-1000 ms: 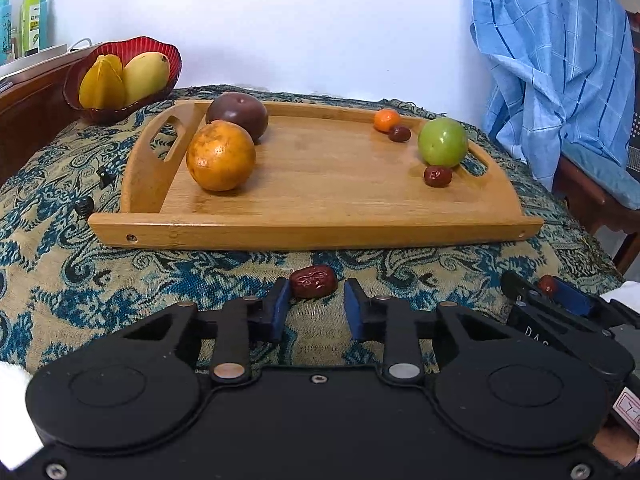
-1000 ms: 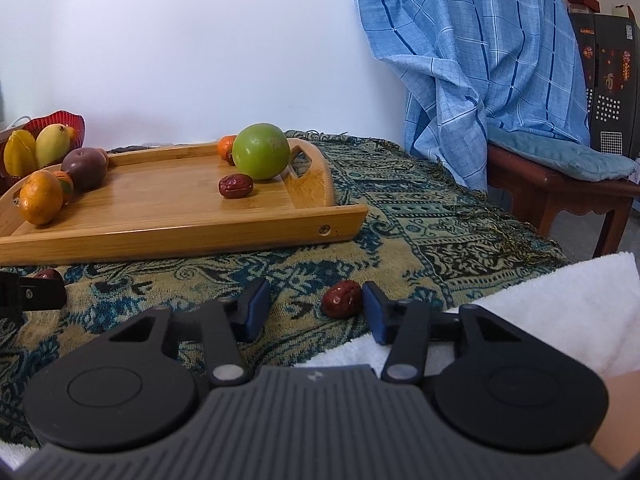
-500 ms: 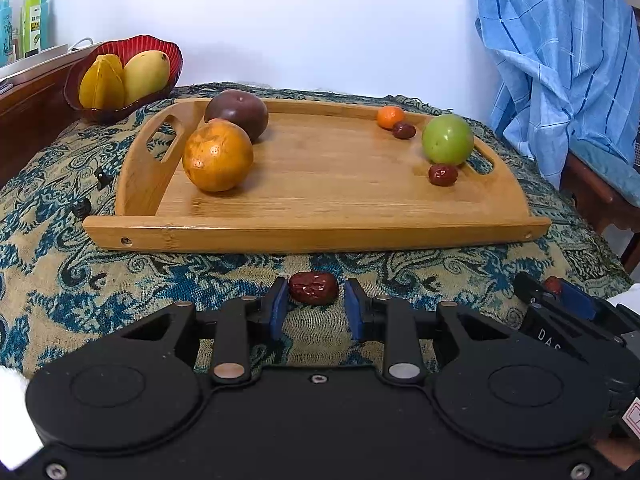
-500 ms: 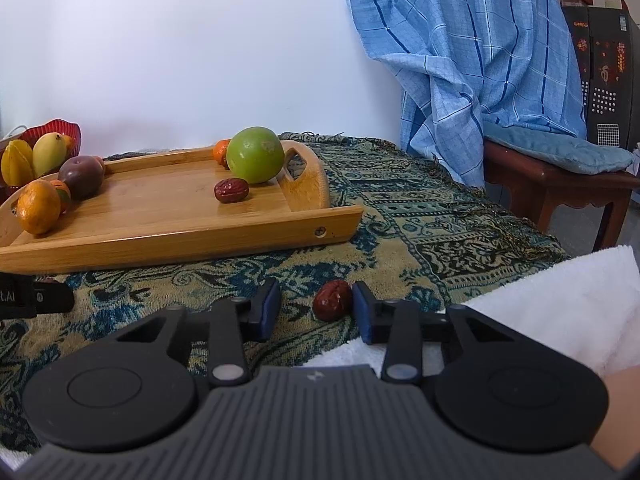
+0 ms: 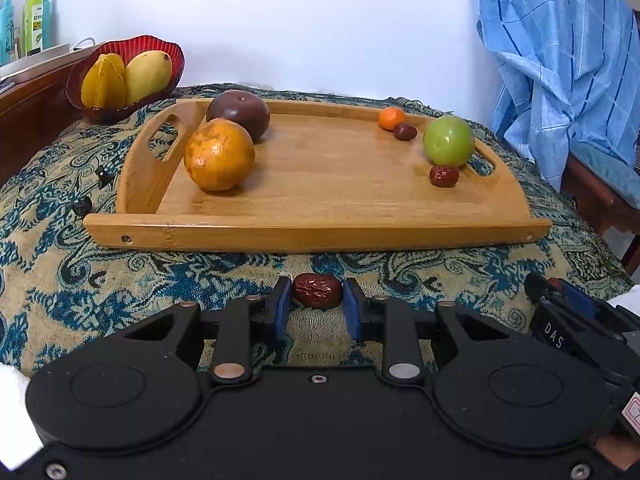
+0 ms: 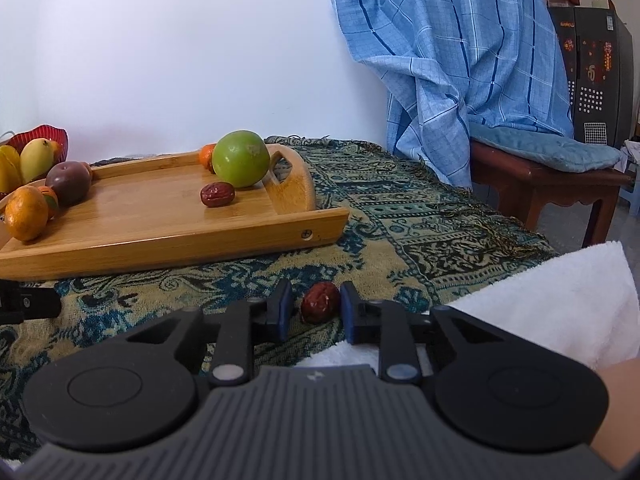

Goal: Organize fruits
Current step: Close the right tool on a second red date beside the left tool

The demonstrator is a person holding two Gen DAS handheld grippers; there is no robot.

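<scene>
Left wrist view showed a wrinkled dark-red dried jujube (image 5: 317, 290) lying on the blue-and-tan patterned cloth (image 5: 120, 280), just in front of the near rim of the shallow bamboo tray with cut-out handles (image 5: 320, 234). The left gripper (image 5: 316, 300) had its blue-padded fingers set on either side of this fruit, the pads (image 5: 283, 307) right against it or nearly so; whether they truly pinched it could not be told.

Right wrist view showed a second dark-red jujube (image 6: 321, 302) on the same cloth, off the tray's right front corner. The right gripper (image 6: 313, 307) straddled it with the jaws parted: the right pad touched the fruit, while a gap of cloth showed between it and the left pad.

On the tray, a large orange citrus fruit (image 5: 219, 155) sat near the left handle, touching a dark purple round fruit (image 5: 238, 114) behind it. Toward the tray's right handle stood a green round fruit (image 5: 449, 140) with a small red jujube (image 5: 444, 176) just in front of it, and near the far rim lay a small orange kumquat-like fruit (image 5: 392, 118) beside another dark jujube (image 5: 405, 132).

Beyond the tray's left end stood a red scalloped bowl (image 5: 120, 44) holding a yellow starfruit (image 5: 103, 86) and a yellow mango (image 5: 148, 74). Beyond the tray's right end, a blue checked cloth (image 6: 460, 68) hung over a wooden chair (image 6: 552, 184). A white towel (image 6: 560, 304) lay under the right gripper.
</scene>
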